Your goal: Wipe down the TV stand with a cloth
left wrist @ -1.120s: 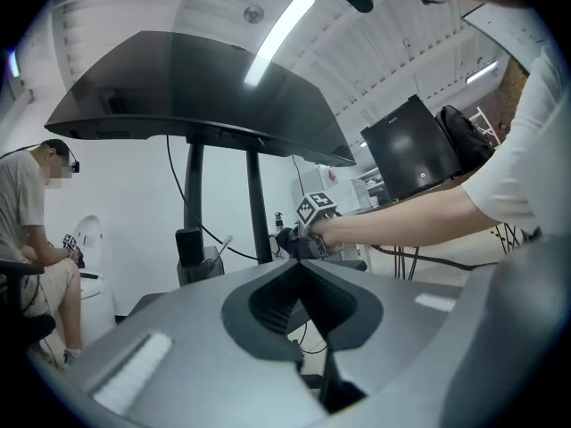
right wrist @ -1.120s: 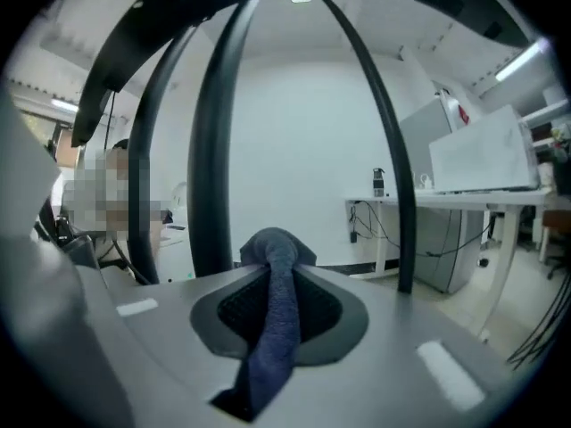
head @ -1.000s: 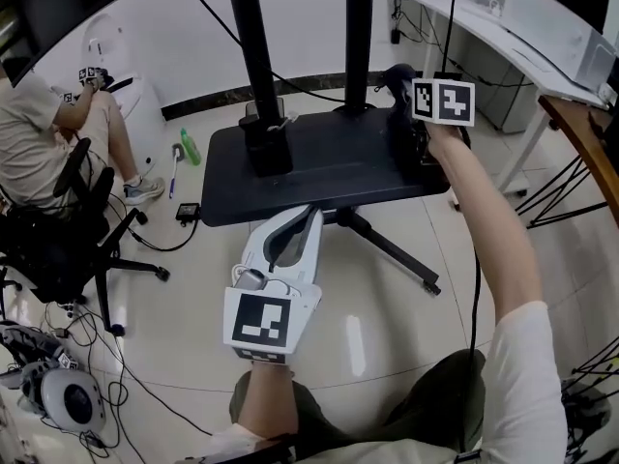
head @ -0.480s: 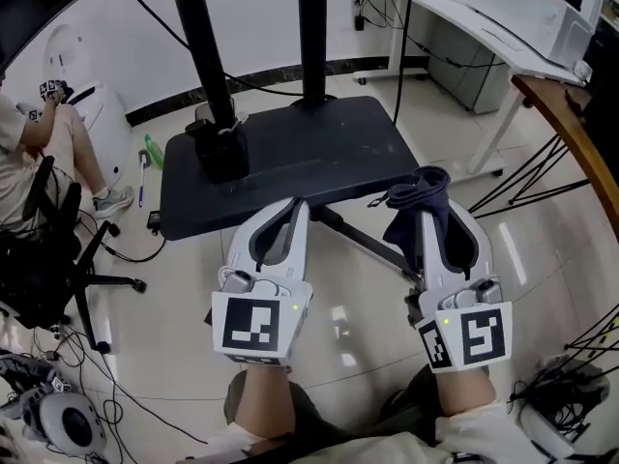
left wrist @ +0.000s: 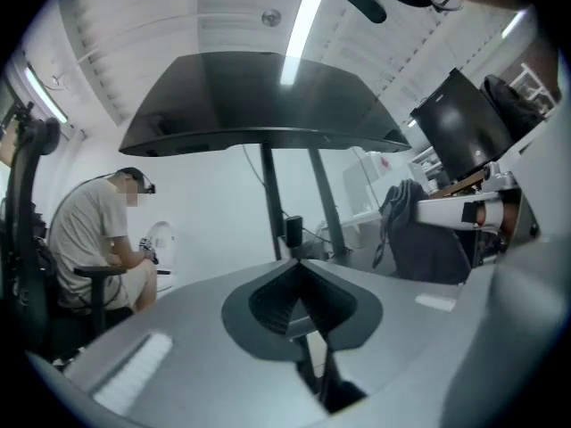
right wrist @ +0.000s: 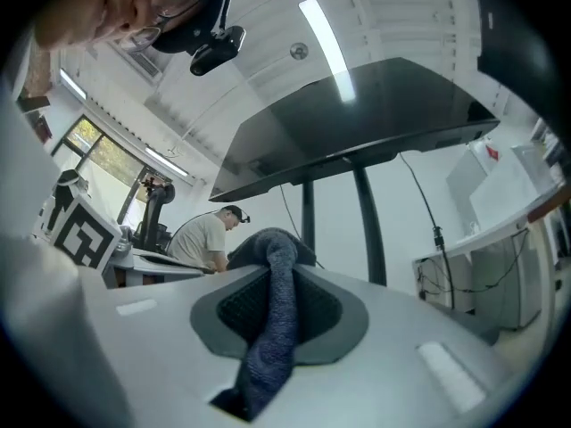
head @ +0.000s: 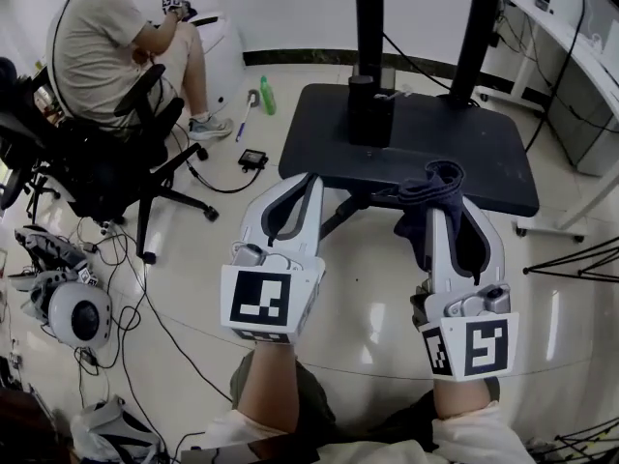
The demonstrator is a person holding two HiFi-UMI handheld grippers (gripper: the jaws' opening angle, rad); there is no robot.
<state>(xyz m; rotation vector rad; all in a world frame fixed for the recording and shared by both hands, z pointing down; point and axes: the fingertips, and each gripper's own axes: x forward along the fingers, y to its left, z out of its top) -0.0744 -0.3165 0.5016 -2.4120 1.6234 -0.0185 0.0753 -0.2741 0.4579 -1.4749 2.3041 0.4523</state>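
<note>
The TV stand's black shelf (head: 426, 148) carries two black poles and stands on legs above the tiled floor. Both grippers are held side by side before its near edge, lower than it. In both gripper views the shelf (left wrist: 259, 105) (right wrist: 357, 123) shows from below. My left gripper (head: 308, 182) (left wrist: 299, 264) is shut with nothing between its jaws. My right gripper (head: 447, 180) (right wrist: 281, 266) is shut on a dark blue cloth (head: 424, 201) (right wrist: 275, 328), which bunches over the tips and hangs down. The cloth (left wrist: 419, 239) also appears in the left gripper view.
A person (head: 116, 37) sits on a black office chair (head: 97, 162) at the far left. Cables (head: 126, 288) and a white device (head: 73, 317) lie on the floor at left. A green bottle (head: 267, 95) and a black adapter (head: 253, 159) lie near the stand. A white desk (head: 571, 37) stands at right.
My right gripper has come back from the shelf's far right with the cloth and now sits beside the left one. The head view has swung, so the seated person shows more fully.
</note>
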